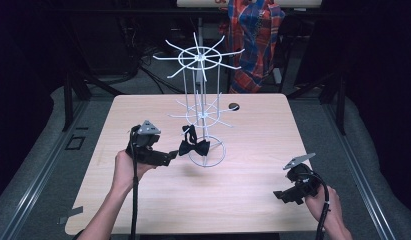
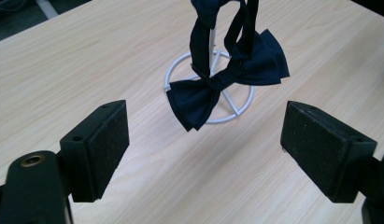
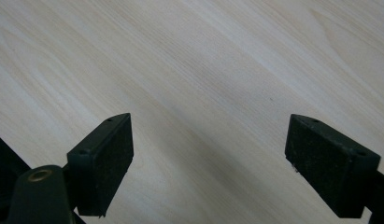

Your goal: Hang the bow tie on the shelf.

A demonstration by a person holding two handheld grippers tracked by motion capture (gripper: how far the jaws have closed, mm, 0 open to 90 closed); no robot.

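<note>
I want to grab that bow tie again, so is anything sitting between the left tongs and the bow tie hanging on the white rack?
Nothing visible does. The left tongs stand open over bare table, and the bow tie hangs just ahead of them on the rack, with open air in between.

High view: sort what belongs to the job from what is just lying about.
In the job:
bow tie, hanging on the rack
white wire rack
left hand-held gripper, open beside the tie

Lying about:
plaid cloth behind the table
right hand-held gripper, open over bare table
</note>
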